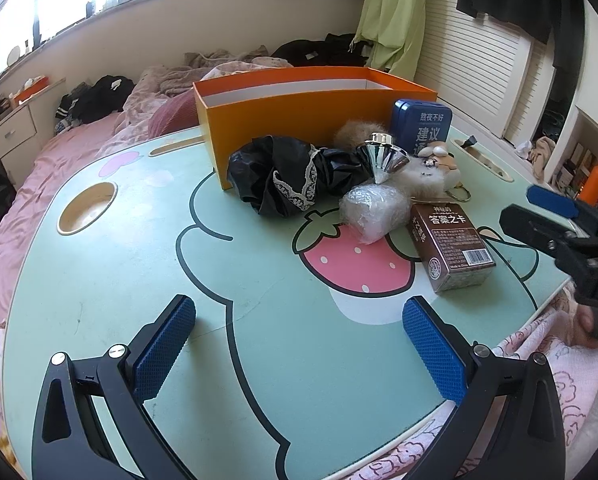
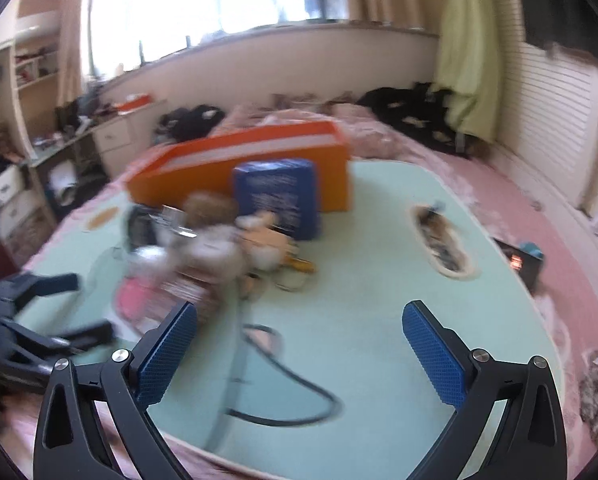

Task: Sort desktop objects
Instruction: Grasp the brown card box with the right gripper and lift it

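On the mint-green lap table (image 1: pixel 111 280) stands an open orange box (image 1: pixel 299 120). In front of it lie a black lace-trimmed cloth (image 1: pixel 291 180), a silver cone-shaped top (image 1: pixel 385 156), a clear plastic-wrapped bundle (image 1: pixel 373 210), a brown card box (image 1: pixel 451 246), a plush toy (image 1: pixel 435 166) and a blue tin (image 1: pixel 421 124). My left gripper (image 1: pixel 299 344) is open over bare tabletop near the front edge, nothing between its fingers. My right gripper (image 2: pixel 299 350) is also open and empty; its view is blurred, showing the orange box (image 2: pixel 259 168) and blue tin (image 2: pixel 277 200) ahead. The right gripper's tip (image 1: pixel 555 220) shows at the left view's right edge.
The table sits on a bed with pink bedding (image 1: pixel 19 208). It has a round cup hole (image 1: pixel 87 208) at the left and an oval slot (image 2: pixel 443 244) at the right. Dark clothes (image 1: pixel 95 98) lie behind, and a small black device (image 2: pixel 521 264) sits beside the table's right edge.
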`<action>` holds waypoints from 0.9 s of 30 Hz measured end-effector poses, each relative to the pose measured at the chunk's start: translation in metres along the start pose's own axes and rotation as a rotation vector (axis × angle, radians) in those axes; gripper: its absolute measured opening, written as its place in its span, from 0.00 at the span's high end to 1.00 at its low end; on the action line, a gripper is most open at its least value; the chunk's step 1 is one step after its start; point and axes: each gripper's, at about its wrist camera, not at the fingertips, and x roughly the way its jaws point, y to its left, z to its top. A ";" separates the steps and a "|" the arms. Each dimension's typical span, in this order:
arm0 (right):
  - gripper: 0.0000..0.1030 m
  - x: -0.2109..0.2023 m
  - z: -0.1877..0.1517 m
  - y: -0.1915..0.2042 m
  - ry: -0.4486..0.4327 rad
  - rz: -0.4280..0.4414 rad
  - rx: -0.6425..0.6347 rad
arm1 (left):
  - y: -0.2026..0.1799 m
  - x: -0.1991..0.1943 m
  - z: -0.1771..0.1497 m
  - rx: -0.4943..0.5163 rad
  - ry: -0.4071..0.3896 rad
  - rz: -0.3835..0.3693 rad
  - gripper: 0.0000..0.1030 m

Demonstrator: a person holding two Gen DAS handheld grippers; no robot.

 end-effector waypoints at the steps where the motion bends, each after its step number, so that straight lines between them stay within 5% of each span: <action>1: 0.00 0.003 0.005 0.005 0.019 0.030 -0.003 | 0.000 0.000 0.000 0.000 0.000 0.000 0.00; 4: 0.01 0.013 0.015 0.021 0.070 0.106 -0.009 | 0.000 0.000 0.000 0.000 0.000 0.001 0.00; 8: 0.06 0.029 0.017 0.041 0.146 0.080 -0.065 | 0.001 0.000 0.000 0.000 0.000 0.000 0.00; 11: 0.18 0.041 0.008 0.050 0.202 0.063 -0.110 | 0.001 0.000 0.000 0.000 0.000 0.000 0.00; 12: 0.28 0.045 0.006 0.052 0.222 0.060 -0.118 | 0.001 0.000 0.000 0.000 0.000 0.000 0.00; 15: 0.52 0.042 0.002 0.054 0.201 0.046 -0.138 | 0.001 0.000 0.000 0.000 -0.001 0.000 0.00; 18: 0.61 0.033 -0.004 0.045 0.154 0.062 -0.095 | 0.001 0.000 0.000 0.000 -0.001 0.000 0.00; 23: 0.61 0.005 -0.013 0.012 0.031 0.069 0.020 | 0.003 -0.002 -0.001 -0.007 -0.004 0.009 0.00; 27: 0.61 0.002 -0.018 -0.006 0.014 0.074 0.087 | 0.001 -0.012 0.002 -0.002 -0.055 0.036 0.00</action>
